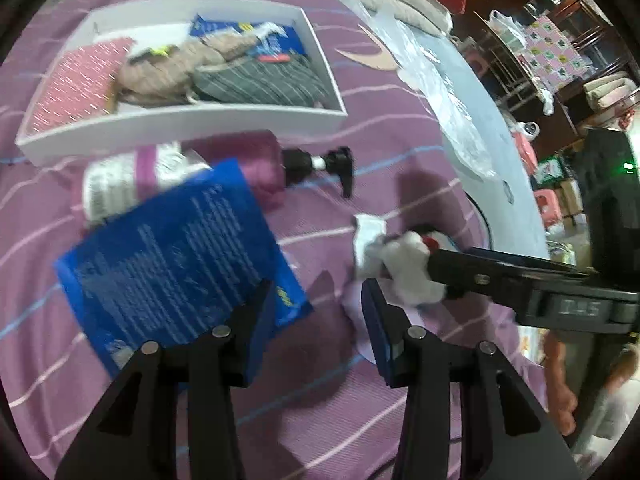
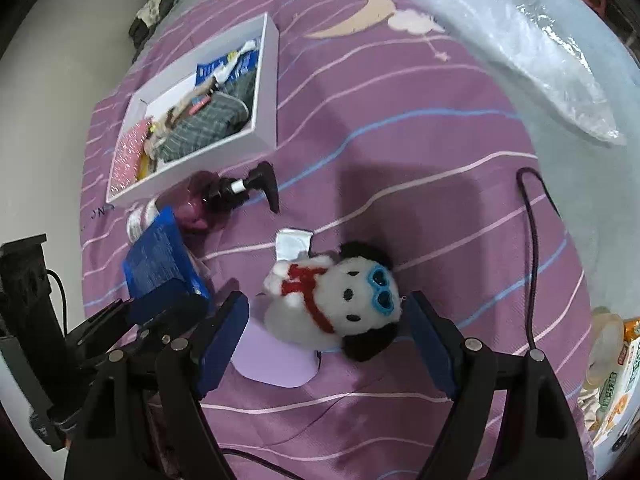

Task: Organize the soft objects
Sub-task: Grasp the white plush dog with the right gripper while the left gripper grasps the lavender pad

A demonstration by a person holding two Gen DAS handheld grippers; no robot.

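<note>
A white plush dog (image 2: 336, 304) with a red scarf and blue glasses lies on the purple striped bedsheet, between the open fingers of my right gripper (image 2: 328, 336), untouched. It also shows in the left wrist view (image 1: 404, 268). A blue soft packet (image 1: 176, 256) rests against the left finger of my left gripper (image 1: 316, 320), whose jaws stand wide apart. The packet also shows in the right wrist view (image 2: 160, 264). A white box (image 1: 180, 124) (image 2: 268, 80) further back holds folded clothes and packets.
A pump bottle (image 1: 224, 168) (image 2: 224, 196) lies on its side before the box. A lilac card (image 2: 272, 364) lies under the dog. A black cable (image 2: 532, 240) runs at right. Clear plastic wrap (image 2: 520, 40) lies at the bed's far edge.
</note>
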